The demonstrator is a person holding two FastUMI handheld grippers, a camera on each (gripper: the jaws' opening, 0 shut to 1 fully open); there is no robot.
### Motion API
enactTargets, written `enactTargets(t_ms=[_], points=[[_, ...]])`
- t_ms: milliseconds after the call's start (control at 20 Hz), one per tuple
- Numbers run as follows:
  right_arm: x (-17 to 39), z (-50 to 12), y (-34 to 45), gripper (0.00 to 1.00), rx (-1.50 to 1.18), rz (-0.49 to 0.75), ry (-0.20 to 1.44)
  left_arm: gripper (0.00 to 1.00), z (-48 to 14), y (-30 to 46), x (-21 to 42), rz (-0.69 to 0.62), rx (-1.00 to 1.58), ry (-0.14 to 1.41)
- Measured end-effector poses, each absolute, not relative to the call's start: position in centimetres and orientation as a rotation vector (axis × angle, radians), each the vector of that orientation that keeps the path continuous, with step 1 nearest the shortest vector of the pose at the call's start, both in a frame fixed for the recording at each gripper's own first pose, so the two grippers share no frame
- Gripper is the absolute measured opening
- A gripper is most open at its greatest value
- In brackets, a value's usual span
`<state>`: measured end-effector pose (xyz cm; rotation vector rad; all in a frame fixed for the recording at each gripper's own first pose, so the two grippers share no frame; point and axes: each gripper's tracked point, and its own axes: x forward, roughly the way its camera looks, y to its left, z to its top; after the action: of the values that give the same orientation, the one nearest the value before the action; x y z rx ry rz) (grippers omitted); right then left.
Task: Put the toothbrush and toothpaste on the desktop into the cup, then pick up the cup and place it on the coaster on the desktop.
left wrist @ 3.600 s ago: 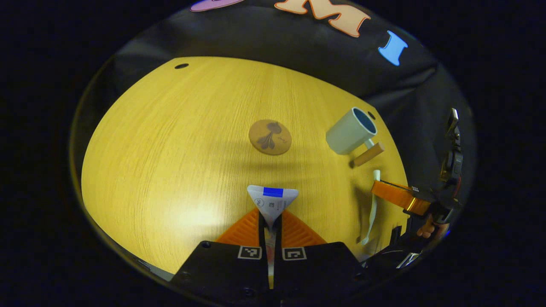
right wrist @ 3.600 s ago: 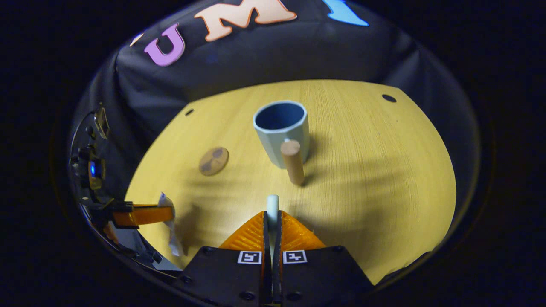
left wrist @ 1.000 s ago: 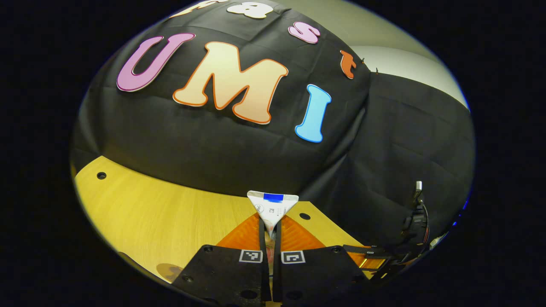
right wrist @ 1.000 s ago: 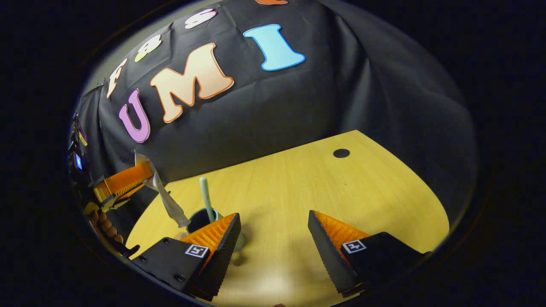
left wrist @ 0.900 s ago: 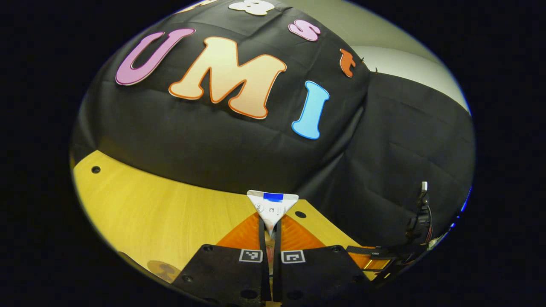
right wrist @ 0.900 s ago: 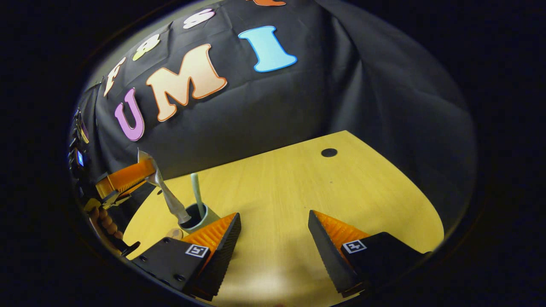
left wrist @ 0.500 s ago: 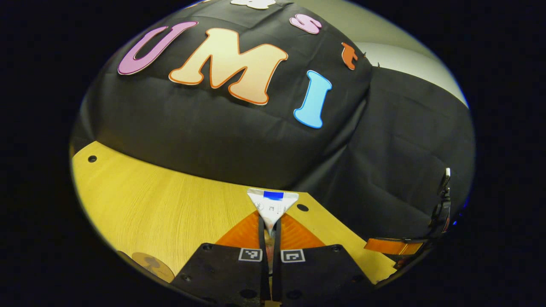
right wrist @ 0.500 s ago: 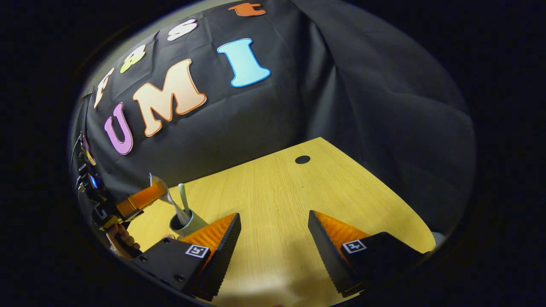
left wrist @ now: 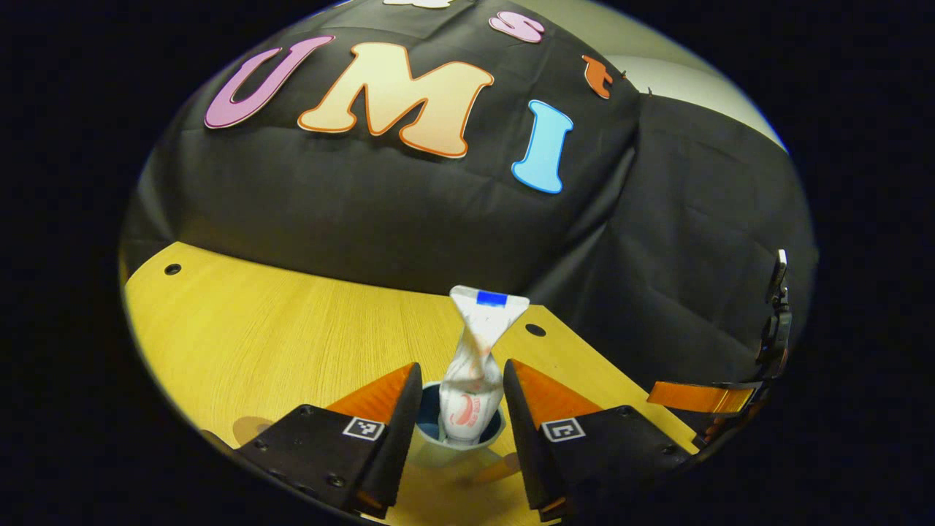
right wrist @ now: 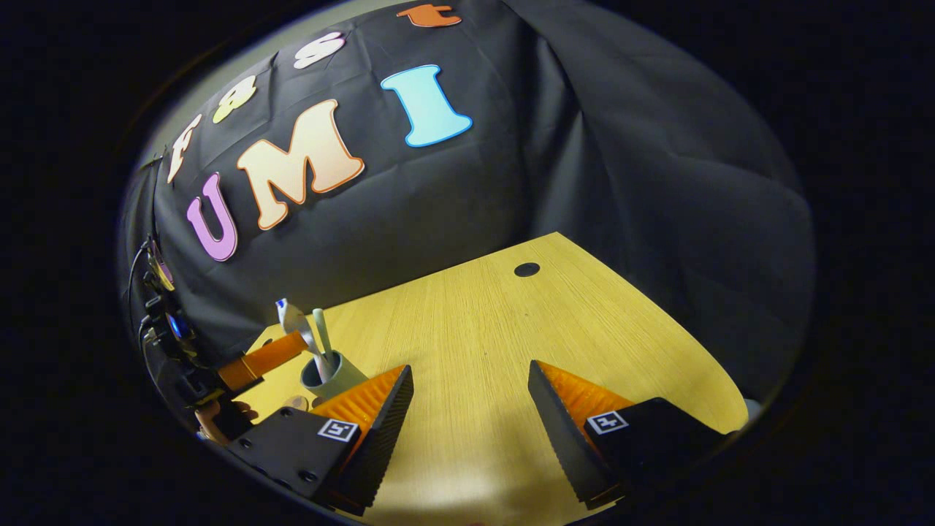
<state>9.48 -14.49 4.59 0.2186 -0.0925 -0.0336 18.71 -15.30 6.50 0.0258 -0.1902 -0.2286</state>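
Lower in your frames lies a desktop (left wrist: 277,329) of smooth yellow wood grain. At bottom centre, your toothpaste (left wrist: 473,365) tube looks crinkled, glossy plastic in a matt cup (left wrist: 438,446).

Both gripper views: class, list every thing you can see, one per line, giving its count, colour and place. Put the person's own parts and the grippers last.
Desktop: one, yellow wood grain with round dark holes, under everything.
Cup: one, pale grey-green outside, dark blue inside, standing on the desktop between the left gripper's fingers.
Toothpaste: one, white tube with a blue strip on top, upright in the cup.
Toothbrush: one, pale, standing in the cup beside the toothpaste.
Coaster: one, brown, on the desktop left of the cup in the left gripper view.
Hand: one, holding the left gripper.
Left gripper: one, open around the cup.
Right gripper: one, open over bare desktop.
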Motion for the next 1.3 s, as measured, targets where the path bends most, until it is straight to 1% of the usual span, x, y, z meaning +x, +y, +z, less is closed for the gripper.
enactTargets(t_ms=[50,100,150,200,300,550,900,1050,1100,1150,1200,1250,1300], points=[[9.4,4.6,-14.3,0.97,0.216,-0.031,-0.094,0.63,6.8,-15.0,18.2,-0.227,0.009,-0.203],[9.3,4.6,-14.2,0.97,0.21,-0.03,-0.093,0.7,7.3,-14.8,17.8,-0.23,-0.008,-0.222],[9.2,4.6,-14.0,0.97,0.205,-0.025,-0.092,0.7,7.7,-14.5,17.4,-0.23,-0.016,-0.237],[9.1,4.6,-13.7,0.97,0.201,-0.022,-0.092,0.84,7.9,-14.0,17.0,-0.219,-0.017,-0.243],[8.7,4.7,-13.0,0.97,0.195,-0.008,-0.089,0.93,8.2,-12.6,16.3,-0.187,-0.012,-0.252],[8.7,4.4,-9.2,0.97,0.136,0.065,-0.017,0.94,8.4,-8.9,12.8,-0.132,-0.019,-0.252],[11.2,4.5,-1.5,0.98,0.041,0.193,0.115,0.95,6.5,0.4,7.0,0.055,-0.033,-0.198],[13.0,3.1,0.8,0.98,-0.011,0.225,0.216,0.95,5.4,4.6,4.5,0.147,-0.05,-0.172],[13.6,2.4,1.5,0.94,-0.03,0.236,0.263,0.95,5.0,5.8,3.8,0.175,-0.059,-0.166],[14.1,1.6,2.1,0.94,-0.045,0.244,0.307,0.95,4.5,7.1,3.1,0.208,-0.069,-0.161],[14.4,0.7,2.7,0.98,-0.06,0.252,0.354,0.95,3.9,8.3,2.5,0.241,-0.083,-0.15],[14.7,0.0,3.2,0.94,-0.079,0.259,0.394,0.95,3.3,9.4,1.9,0.27,-0.101,-0.138],[15.1,-0.5,3.6,0.98,-0.1,0.26,0.431,0.95,2.7,10.5,1.2,0.297,-0.121,-0.132]])
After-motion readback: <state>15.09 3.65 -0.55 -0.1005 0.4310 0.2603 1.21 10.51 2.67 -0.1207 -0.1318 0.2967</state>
